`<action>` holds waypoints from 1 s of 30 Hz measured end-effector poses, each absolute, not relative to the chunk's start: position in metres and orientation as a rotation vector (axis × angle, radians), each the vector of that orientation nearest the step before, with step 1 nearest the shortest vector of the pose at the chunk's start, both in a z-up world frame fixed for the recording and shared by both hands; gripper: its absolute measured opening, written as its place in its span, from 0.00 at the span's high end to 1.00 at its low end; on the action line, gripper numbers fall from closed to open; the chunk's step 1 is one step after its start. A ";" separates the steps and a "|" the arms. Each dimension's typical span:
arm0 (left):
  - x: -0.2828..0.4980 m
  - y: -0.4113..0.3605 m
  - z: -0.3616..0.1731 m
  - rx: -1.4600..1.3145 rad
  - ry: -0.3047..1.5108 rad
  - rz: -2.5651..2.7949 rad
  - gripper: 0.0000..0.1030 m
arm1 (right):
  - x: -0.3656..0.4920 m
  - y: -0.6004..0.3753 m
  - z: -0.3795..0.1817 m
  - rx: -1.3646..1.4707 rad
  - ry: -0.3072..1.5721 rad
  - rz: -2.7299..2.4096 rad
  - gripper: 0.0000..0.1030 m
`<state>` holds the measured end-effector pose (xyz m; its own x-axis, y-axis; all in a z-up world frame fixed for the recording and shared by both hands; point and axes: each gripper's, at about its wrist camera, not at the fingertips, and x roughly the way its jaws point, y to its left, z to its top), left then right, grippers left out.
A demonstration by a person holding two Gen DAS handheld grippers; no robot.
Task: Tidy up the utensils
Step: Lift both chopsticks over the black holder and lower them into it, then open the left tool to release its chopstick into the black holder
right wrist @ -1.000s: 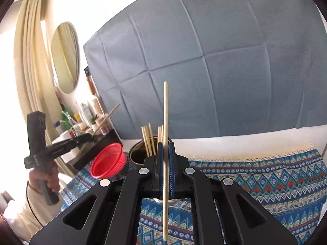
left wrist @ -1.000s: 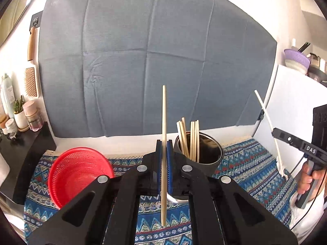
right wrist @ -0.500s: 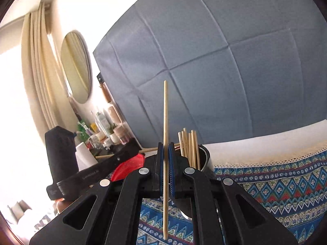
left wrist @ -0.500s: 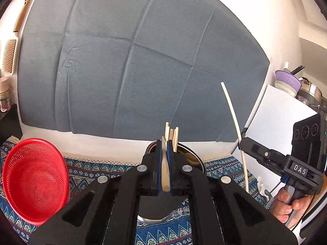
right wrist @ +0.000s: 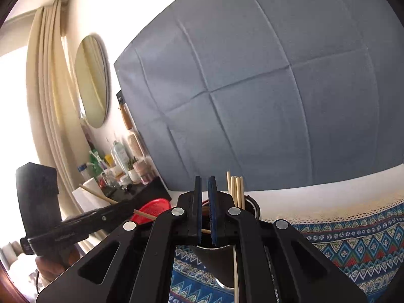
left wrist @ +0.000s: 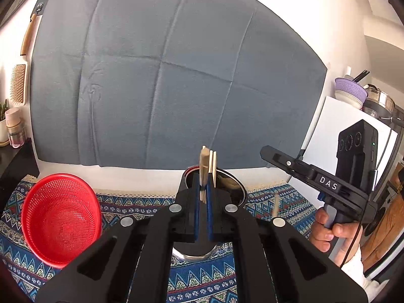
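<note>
A steel utensil holder [left wrist: 234,181] with several wooden chopsticks [right wrist: 236,189] stands on the patterned cloth. My left gripper [left wrist: 203,176] is shut on a wooden chopstick [left wrist: 204,162] that points away over the holder; in the right wrist view the same chopstick [right wrist: 101,197] sticks out of the left gripper's side. My right gripper [right wrist: 204,184] is open a little and empty, just above the holder [right wrist: 252,207]. A pale chopstick [right wrist: 235,272] hangs blurred below its fingers. In the left wrist view the right gripper [left wrist: 267,151] shows from the side.
A red mesh basket [left wrist: 60,217] lies tilted on the cloth, left of the holder. A dark shelf [right wrist: 141,192] with bottles and jars stands at the far left. A white appliance [left wrist: 328,131] with bowls on top is at the right.
My right gripper has opened and let go of its chopstick, which drops beside the holder. My left gripper stays shut on its chopstick over the holder.
</note>
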<state>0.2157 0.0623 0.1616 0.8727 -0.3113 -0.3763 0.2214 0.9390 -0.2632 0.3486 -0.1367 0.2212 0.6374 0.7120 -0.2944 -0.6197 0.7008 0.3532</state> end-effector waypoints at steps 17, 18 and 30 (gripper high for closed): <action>0.269 0.035 0.143 -0.175 0.565 -0.282 0.95 | 0.338 -0.181 0.217 0.166 0.485 0.620 0.91; 0.272 0.034 0.141 -0.172 0.571 -0.280 0.95 | 0.339 -0.186 0.215 0.168 0.498 0.606 0.91; 0.269 0.038 0.133 -0.188 0.575 -0.262 0.57 | 0.340 -0.227 0.182 0.176 0.659 0.421 0.56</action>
